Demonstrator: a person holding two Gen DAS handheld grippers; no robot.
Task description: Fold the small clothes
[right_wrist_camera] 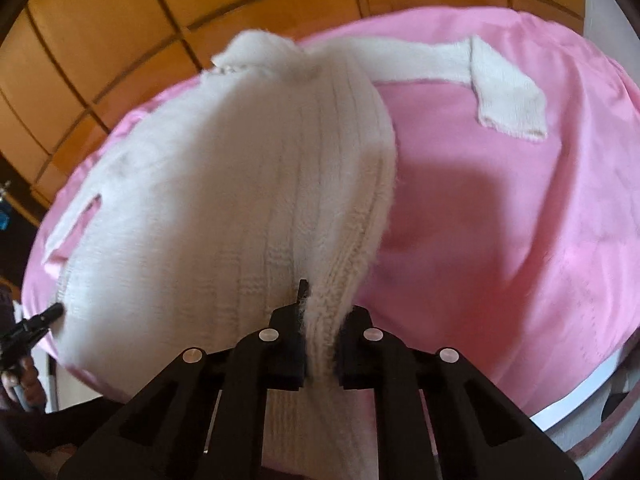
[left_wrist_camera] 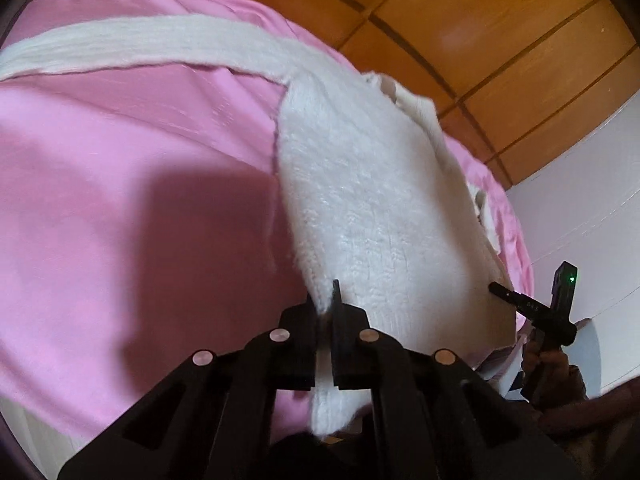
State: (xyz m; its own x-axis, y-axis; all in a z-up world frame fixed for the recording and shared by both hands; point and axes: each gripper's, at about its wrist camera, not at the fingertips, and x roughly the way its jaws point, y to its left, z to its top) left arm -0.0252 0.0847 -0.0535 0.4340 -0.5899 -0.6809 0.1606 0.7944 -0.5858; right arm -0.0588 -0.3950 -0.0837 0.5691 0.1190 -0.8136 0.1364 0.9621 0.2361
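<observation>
White knit sweater (left_wrist_camera: 360, 200) is spread over the pink sheet (left_wrist_camera: 120, 200), its hem edge pinched between the clenched jaws of the left gripper (left_wrist_camera: 326, 312), while a ribbed fold of the same hem is clamped inside the right gripper (right_wrist_camera: 320, 320), one sleeve (right_wrist_camera: 508, 96) laid out flat beyond.

We see a white fuzzy knit sweater (left_wrist_camera: 360, 200) with ribbed texture, its hem lifted and bunched toward us; its body (right_wrist_camera: 224, 208) drapes back onto the pink surface; one long sleeve (right_wrist_camera: 492, 80) lies flat, stretched sideways, its cuff end bent over.
</observation>
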